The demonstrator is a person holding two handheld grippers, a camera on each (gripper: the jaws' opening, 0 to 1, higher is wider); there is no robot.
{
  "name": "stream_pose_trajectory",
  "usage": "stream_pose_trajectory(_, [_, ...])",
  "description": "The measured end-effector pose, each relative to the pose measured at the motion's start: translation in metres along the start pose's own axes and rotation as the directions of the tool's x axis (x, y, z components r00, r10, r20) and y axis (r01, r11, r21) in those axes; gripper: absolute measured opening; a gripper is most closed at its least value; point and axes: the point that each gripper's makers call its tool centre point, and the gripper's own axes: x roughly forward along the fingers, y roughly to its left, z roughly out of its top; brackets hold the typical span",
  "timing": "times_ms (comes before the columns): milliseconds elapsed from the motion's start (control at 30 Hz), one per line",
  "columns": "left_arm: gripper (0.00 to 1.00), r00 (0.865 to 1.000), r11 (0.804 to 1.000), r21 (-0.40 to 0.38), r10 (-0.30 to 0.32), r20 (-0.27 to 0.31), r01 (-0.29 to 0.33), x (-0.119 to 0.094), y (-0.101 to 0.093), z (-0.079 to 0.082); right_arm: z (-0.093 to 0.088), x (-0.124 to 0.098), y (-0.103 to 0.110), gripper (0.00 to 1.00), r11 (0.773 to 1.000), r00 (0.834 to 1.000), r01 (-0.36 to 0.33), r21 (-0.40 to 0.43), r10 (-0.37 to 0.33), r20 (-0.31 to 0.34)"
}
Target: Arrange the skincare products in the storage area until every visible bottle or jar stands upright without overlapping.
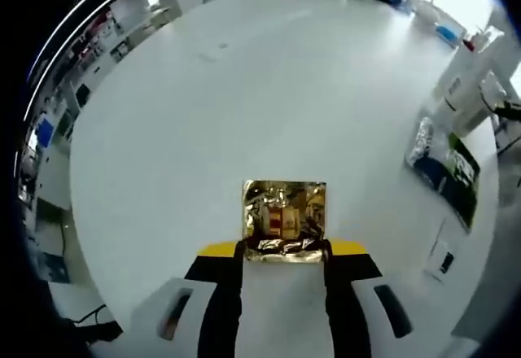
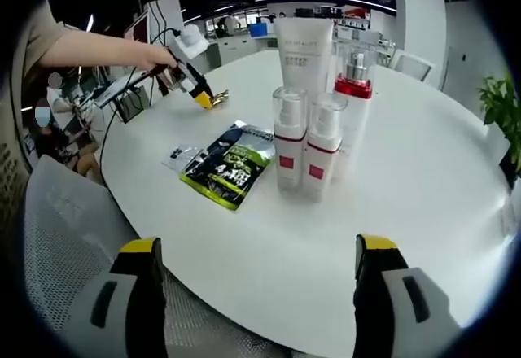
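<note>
Gold packet (image 1: 284, 220) flat between jaws, bottles (image 2: 308, 142) upright

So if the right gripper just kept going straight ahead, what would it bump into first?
Probably the two small pump bottles, which stand upright straight ahead of the open right gripper. The green sachet lies off to the left, though depth is hard to judge.

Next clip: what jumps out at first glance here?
The shiny gold foil packet, pinched in the left claw over the bare white table. Next, the upright cluster of white skincare bottles mid-table, with a dark green sachet lying flat beside them.
</note>
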Motion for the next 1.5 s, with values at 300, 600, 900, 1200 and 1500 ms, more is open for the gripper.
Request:
stream_pose_trajectory(300, [0.36,1.0,0.996,0.088,0.007,0.008,-0.008,-0.012,-0.011,0.003,0.002,-0.003,0.0,0.98,1.0,1.0,0.002,-0.009,-0.002,0.019])
stream_pose_trajectory(600, [0.36,0.999,0.984,0.179,-0.003,0.043,-0.005,-0.029,-0.032,0.011,0.01,-0.009,0.003,0.94,1.0,0.998,-0.019,0.004,0.019,0.059])
stream_pose_trajectory(900, [0.36,0.997,0.964,0.266,-0.014,0.07,-0.005,-0.05,-0.062,0.011,0.024,-0.019,0.016,0.88,0.999,0.994,-0.037,-0.001,0.037,0.106])
stream_pose_trajectory(1200, [0.36,0.995,0.943,0.333,-0.04,0.095,0.006,-0.067,-0.096,0.012,0.032,-0.026,0.028,0.77,0.998,0.987,-0.068,-0.005,0.068,0.146])
stream_pose_trajectory(1500, [0.36,0.992,0.922,0.386,-0.07,0.107,0.023,-0.081,-0.138,0.009,0.039,-0.029,0.047,0.66,0.992,0.979,-0.122,-0.011,0.122,0.165])
